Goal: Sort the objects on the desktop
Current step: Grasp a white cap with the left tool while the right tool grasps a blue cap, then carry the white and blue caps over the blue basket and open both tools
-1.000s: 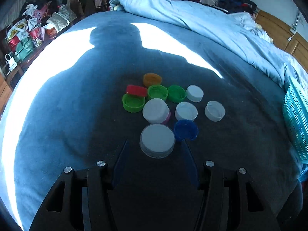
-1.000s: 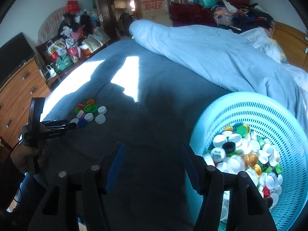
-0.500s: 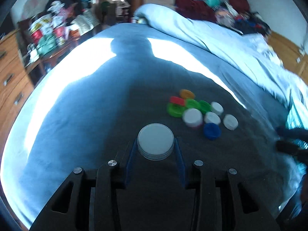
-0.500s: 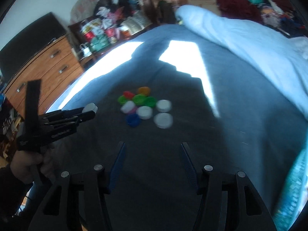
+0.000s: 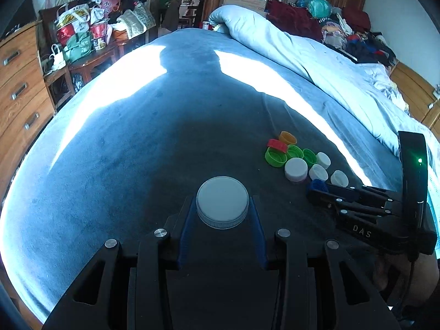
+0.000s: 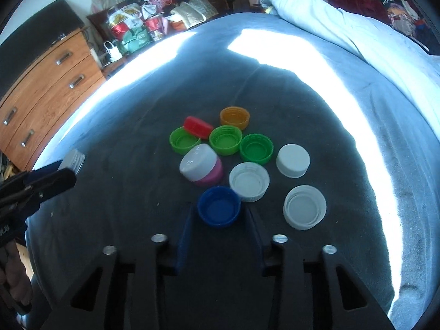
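Observation:
My left gripper [image 5: 222, 206] is shut on a large white cap [image 5: 222, 201] and holds it left of the pile; it also shows in the right wrist view [image 6: 72, 161]. My right gripper [image 6: 219, 211] has its fingers around a blue cap [image 6: 219, 205] at the near edge of the pile; whether they press on it I cannot tell. The pile on the dark blue blanket [image 6: 137, 192] holds green caps [image 6: 225, 139], a red cap [image 6: 197, 127], an orange cap [image 6: 234, 117], a white-and-pink cap [image 6: 200, 165] and white caps [image 6: 304, 206].
A light blue duvet [image 5: 316, 63] lies along the right side of the bed. A wooden dresser [image 6: 46, 82] and cluttered bags [image 5: 82, 35] stand beyond the left edge. Sunlit patches [image 5: 115, 82] cross the blanket.
My left gripper closed on the large white cap and carried it left, away from the pile. My right gripper swung from the basket over to the pile and came around the blue cap.

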`<move>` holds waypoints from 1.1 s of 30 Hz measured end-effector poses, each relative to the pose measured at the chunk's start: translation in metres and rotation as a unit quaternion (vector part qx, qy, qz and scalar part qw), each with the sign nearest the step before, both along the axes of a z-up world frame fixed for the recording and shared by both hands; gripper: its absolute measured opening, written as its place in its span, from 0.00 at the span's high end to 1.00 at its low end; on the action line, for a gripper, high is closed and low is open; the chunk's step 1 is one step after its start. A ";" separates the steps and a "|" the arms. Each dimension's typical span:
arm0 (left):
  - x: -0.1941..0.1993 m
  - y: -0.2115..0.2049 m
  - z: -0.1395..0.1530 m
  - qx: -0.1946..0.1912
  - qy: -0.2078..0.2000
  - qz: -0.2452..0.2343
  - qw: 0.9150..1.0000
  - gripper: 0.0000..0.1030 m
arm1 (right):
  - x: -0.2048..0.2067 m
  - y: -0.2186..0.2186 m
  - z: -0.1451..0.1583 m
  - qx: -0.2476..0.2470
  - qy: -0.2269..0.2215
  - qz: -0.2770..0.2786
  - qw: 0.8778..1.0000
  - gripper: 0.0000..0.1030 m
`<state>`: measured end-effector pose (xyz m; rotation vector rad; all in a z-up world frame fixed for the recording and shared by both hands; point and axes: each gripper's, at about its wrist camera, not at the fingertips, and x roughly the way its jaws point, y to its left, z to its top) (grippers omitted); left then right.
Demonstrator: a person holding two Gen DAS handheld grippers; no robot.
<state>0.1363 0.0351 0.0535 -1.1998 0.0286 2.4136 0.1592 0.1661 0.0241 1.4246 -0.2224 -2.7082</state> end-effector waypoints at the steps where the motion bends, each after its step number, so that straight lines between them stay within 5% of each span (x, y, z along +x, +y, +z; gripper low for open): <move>1: 0.001 -0.002 0.002 0.010 -0.002 -0.001 1.000 0.68 | 0.005 0.003 0.006 0.000 0.002 -0.001 1.000 0.69; 7: 0.017 -0.019 0.036 0.134 -0.009 -0.032 0.990 0.68 | 0.054 -0.001 0.076 0.039 0.068 0.010 0.997 0.69; 10: 0.029 -0.014 0.060 0.147 0.016 -0.049 0.988 0.68 | 0.080 0.009 0.104 0.056 0.091 -0.002 0.994 0.69; 22: 0.075 0.090 0.110 0.049 0.050 -0.102 0.992 0.68 | 0.177 0.099 0.175 0.080 0.110 -0.108 0.985 0.69; 33: 0.130 0.219 0.141 -0.009 0.057 -0.207 0.977 0.68 | 0.237 0.169 0.198 0.087 0.115 -0.187 0.972 0.68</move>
